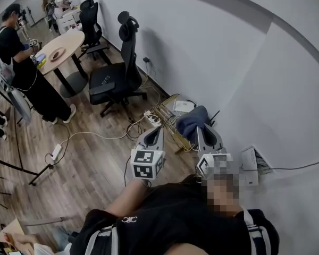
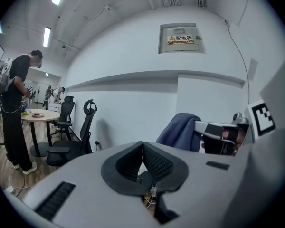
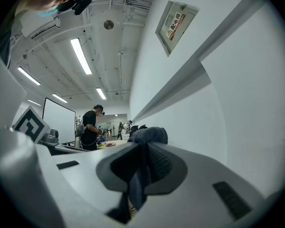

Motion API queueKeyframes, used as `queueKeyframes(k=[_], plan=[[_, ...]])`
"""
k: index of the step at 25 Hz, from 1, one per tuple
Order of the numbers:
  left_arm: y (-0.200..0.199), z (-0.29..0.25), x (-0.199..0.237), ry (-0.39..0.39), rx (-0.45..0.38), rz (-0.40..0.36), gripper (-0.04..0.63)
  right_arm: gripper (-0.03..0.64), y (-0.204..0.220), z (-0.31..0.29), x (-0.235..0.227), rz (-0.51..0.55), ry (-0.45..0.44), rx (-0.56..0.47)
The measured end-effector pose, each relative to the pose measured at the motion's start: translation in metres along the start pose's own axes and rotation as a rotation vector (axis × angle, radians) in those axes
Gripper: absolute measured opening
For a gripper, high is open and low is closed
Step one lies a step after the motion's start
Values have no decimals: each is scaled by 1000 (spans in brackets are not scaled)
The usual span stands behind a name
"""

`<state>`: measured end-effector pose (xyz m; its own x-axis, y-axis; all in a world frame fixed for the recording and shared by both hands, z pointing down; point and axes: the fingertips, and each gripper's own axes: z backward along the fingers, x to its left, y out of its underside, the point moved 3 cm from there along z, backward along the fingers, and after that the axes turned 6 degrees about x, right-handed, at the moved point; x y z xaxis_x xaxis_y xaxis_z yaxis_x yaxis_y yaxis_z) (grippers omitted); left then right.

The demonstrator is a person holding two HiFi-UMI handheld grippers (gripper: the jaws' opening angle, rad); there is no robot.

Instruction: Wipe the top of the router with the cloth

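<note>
A person stands by a white wall with a tool in each hand, both raised. The left claw [image 1: 157,132], a grey plastic two-jaw tool carrying a black-and-white marker cube, has its ribbed black pads pressed together with nothing between them. The right claw [image 1: 202,132], its twin, is clamped on a soft dark-blue cloth [image 1: 191,122], which bunches above the tips and trails down between the jaws.

Just beyond the right claw's tips, and lower, a flat white box with a thin black aerial [image 1: 183,106] – probably the router – rests by a gold wire rack [image 1: 175,134]. The cloth does not appear to touch it.

My reading: the cloth is in hand and wiping has not begun. The next move calls for lowering the right claw until the cloth lies flat on the box's top, then sweeping across – lightly, so the box does not slide.

Counted: two claws, one cloth, one router. To the left claw's far side are two black office chairs [image 1: 117,73] and one round wooden table [image 1: 58,49].
</note>
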<state>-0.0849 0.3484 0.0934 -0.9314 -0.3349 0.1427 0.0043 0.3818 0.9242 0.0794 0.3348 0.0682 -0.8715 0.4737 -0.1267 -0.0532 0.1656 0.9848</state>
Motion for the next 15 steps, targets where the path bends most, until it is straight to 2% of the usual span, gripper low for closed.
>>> queueKeyframes(k=[7, 15], plan=[[-2, -14, 20, 20, 17, 5, 3, 21, 5, -26, 0, -6, 19, 18], [-10, -53, 41, -14, 28, 27, 3, 21, 2, -71, -23, -1, -8, 25]])
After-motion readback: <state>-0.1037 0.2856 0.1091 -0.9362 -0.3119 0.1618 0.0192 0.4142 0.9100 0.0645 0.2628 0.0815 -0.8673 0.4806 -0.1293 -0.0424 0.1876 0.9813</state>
